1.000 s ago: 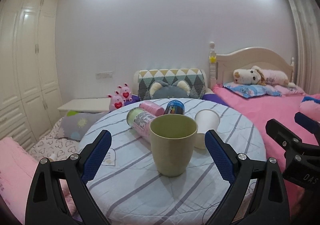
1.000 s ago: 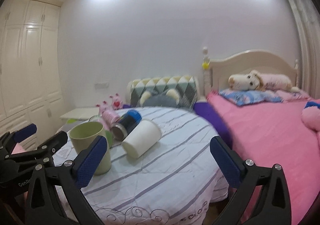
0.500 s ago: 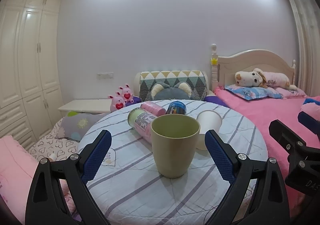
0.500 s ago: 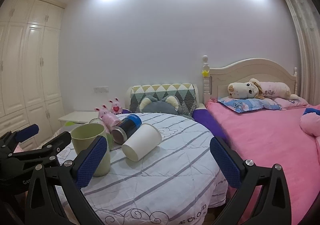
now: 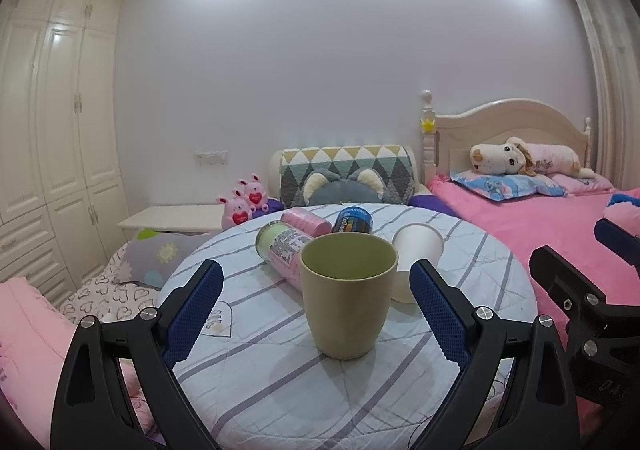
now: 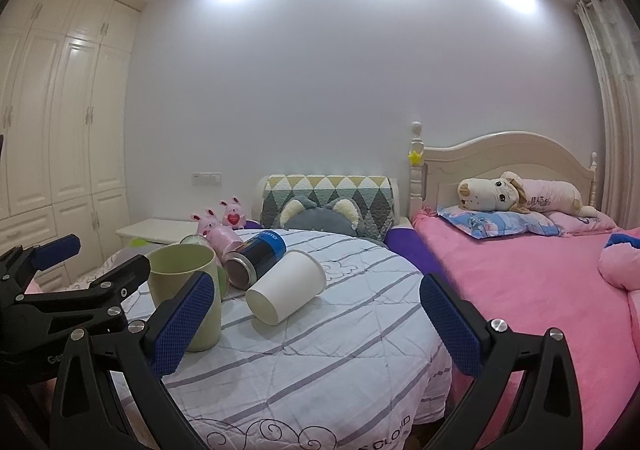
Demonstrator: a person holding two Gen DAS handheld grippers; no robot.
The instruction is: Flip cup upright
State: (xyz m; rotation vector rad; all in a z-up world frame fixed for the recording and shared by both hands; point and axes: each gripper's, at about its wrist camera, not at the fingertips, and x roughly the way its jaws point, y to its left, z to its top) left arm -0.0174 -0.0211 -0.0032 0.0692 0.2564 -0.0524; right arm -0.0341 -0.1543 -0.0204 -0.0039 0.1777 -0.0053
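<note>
An olive-green cup (image 5: 347, 294) stands upright on the round table (image 5: 280, 382); it also shows in the right wrist view (image 6: 186, 290). My left gripper (image 5: 316, 310) is open, its blue pads either side of the cup and nearer the camera, not touching it. A white paper cup (image 6: 285, 286) lies on its side behind it, also in the left wrist view (image 5: 416, 250). My right gripper (image 6: 316, 324) is open and empty over the table's right part, near the paper cup.
A dark blue can (image 6: 258, 253), a pink roll (image 5: 306, 221) and a labelled jar (image 5: 282, 250) lie on their sides at the table's back. A pink bed (image 6: 540, 290) is to the right. A wardrobe (image 5: 52, 121) stands left. A nightstand (image 5: 172, 217) is behind.
Both grippers have drawn back and risen slightly, so the views tilt up. The green cup stands where it was; nothing on the table moved.
</note>
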